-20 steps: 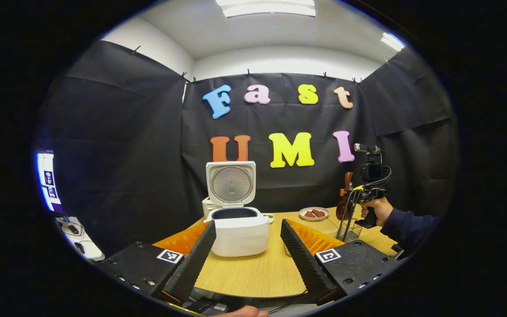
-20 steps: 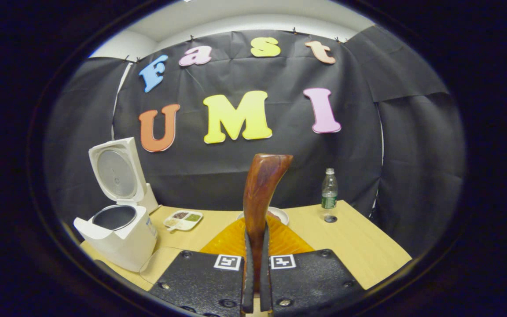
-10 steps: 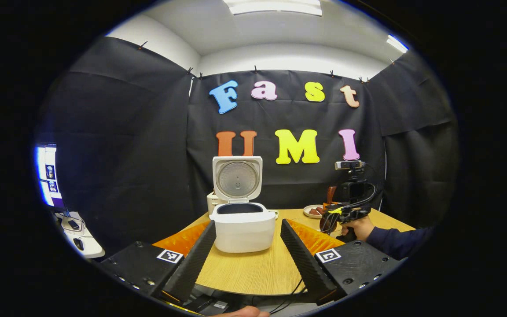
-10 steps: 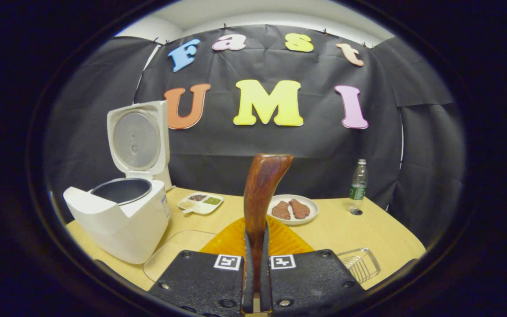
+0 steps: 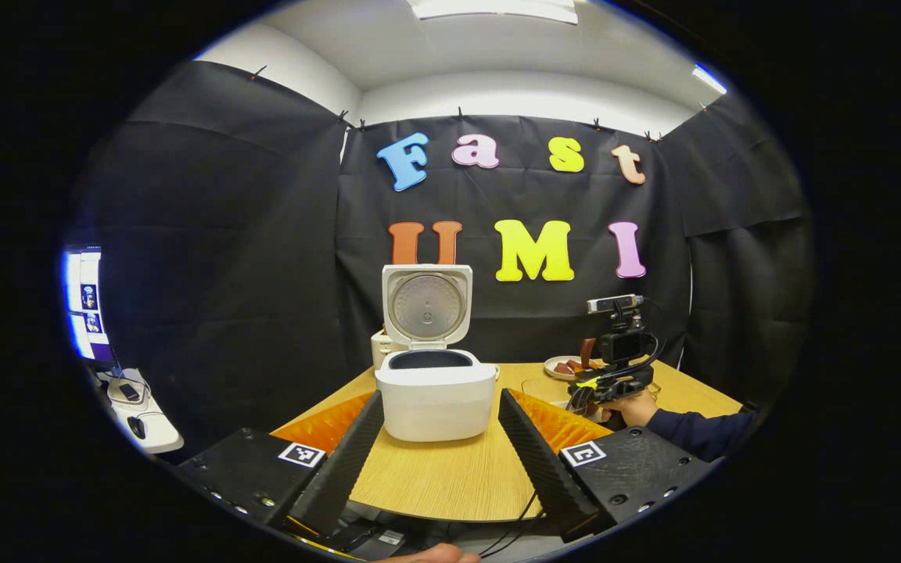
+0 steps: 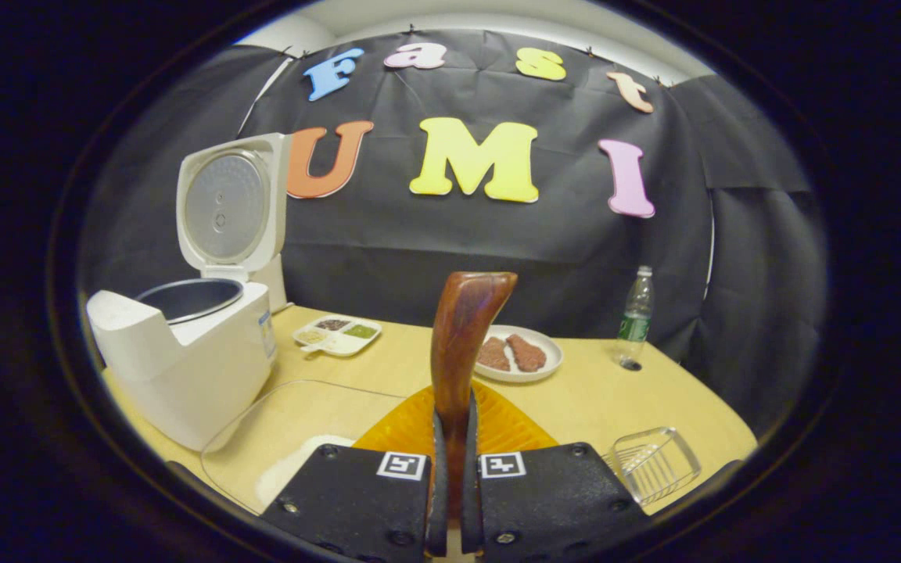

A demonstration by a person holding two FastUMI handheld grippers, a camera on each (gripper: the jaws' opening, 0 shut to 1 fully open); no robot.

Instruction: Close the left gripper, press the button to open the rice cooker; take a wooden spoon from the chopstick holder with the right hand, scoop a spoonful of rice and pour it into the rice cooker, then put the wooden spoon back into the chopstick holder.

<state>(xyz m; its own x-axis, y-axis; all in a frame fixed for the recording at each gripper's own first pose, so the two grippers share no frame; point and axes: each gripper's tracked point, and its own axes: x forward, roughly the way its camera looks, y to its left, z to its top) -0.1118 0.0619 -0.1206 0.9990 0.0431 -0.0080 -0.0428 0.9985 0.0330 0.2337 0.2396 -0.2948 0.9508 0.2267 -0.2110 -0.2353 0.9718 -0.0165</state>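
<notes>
Heading for the rice with the wooden spoon [image 6: 462, 336]

Our right hand-held gripper [image 6: 450, 485] clamps its handle; left hand-held gripper [image 5: 439, 461] stands apart. We should dip low into the clear rice bowl [image 6: 294, 426].

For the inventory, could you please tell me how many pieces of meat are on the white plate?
2: the two brown meat pieces lie side by side on the round white plate, behind the wooden spoon.
</notes>
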